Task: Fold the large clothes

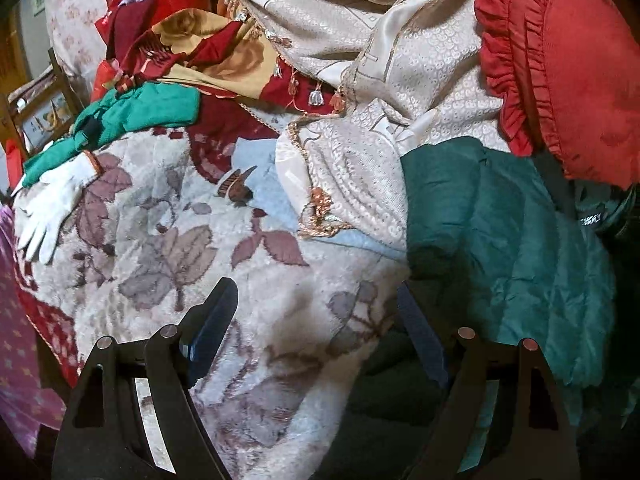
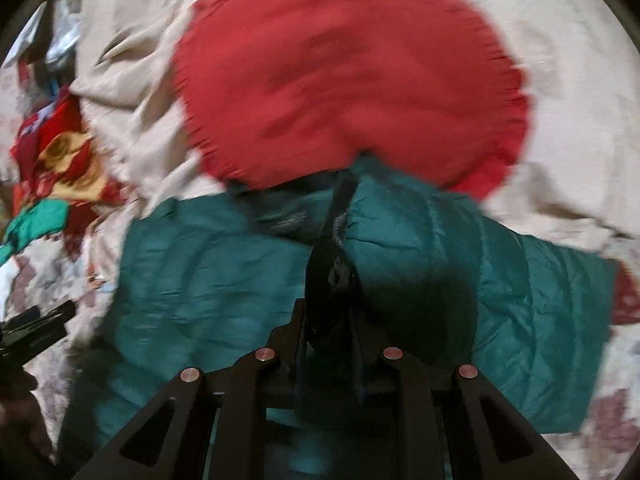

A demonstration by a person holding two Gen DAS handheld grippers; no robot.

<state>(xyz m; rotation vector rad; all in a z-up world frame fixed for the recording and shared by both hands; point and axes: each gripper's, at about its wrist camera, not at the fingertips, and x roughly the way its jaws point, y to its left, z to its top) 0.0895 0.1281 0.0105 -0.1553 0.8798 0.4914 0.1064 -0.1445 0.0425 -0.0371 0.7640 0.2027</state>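
Observation:
A teal quilted jacket (image 1: 500, 248) lies on the bed, at the right in the left wrist view, and fills the middle of the blurred right wrist view (image 2: 192, 272). My right gripper (image 2: 340, 216) is shut on a raised fold of this jacket, and the cloth bulges over its right finger. My left gripper (image 1: 314, 300) hovers open above the floral blanket (image 1: 168, 240), just left of the jacket's edge, with nothing between its fingers. It also shows as a dark shape at the left edge of the right wrist view (image 2: 36, 324).
A red ruffled cushion (image 1: 568, 72) sits behind the jacket. A cream patterned cover (image 1: 360, 60) is heaped at the back. A white glove (image 1: 52, 208) and a green garment (image 1: 132, 116) lie at the left, with red and yellow cloth (image 1: 208, 48) behind them.

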